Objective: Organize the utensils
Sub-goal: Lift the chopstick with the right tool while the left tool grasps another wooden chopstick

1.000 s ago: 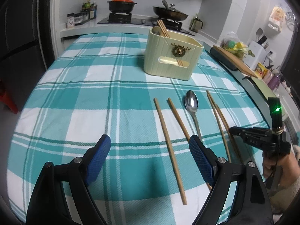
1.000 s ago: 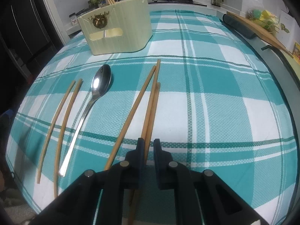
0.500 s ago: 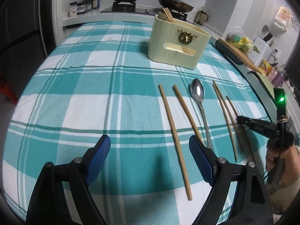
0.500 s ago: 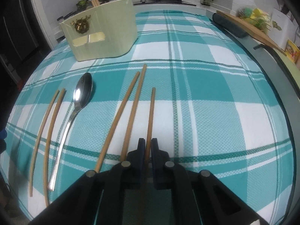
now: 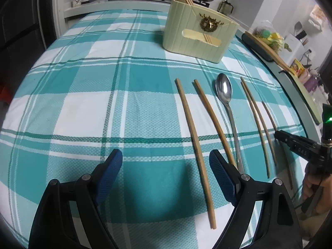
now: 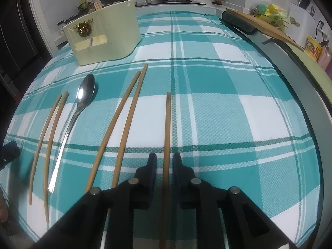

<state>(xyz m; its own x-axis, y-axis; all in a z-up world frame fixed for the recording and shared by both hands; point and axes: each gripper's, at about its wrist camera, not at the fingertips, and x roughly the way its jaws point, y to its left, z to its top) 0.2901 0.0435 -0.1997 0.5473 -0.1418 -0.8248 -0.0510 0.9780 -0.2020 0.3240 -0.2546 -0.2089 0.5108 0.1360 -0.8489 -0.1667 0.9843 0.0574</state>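
Left wrist view: the left gripper hangs wide open and empty over bare checked tablecloth, with open cloth stretching toward the cream utensil holder, which has chopsticks standing in it. Nearer than the holder lie a steel spoon and loose chopsticks. "BAS" shows on the right gripper.

Right wrist view: its jaws have just been opening, and a single chopstick lies between them, untouched by either pad. Beyond the holder's far side, the table edge curves close.

Five wooden chopsticks and a steel spoon lie before the cream holder.
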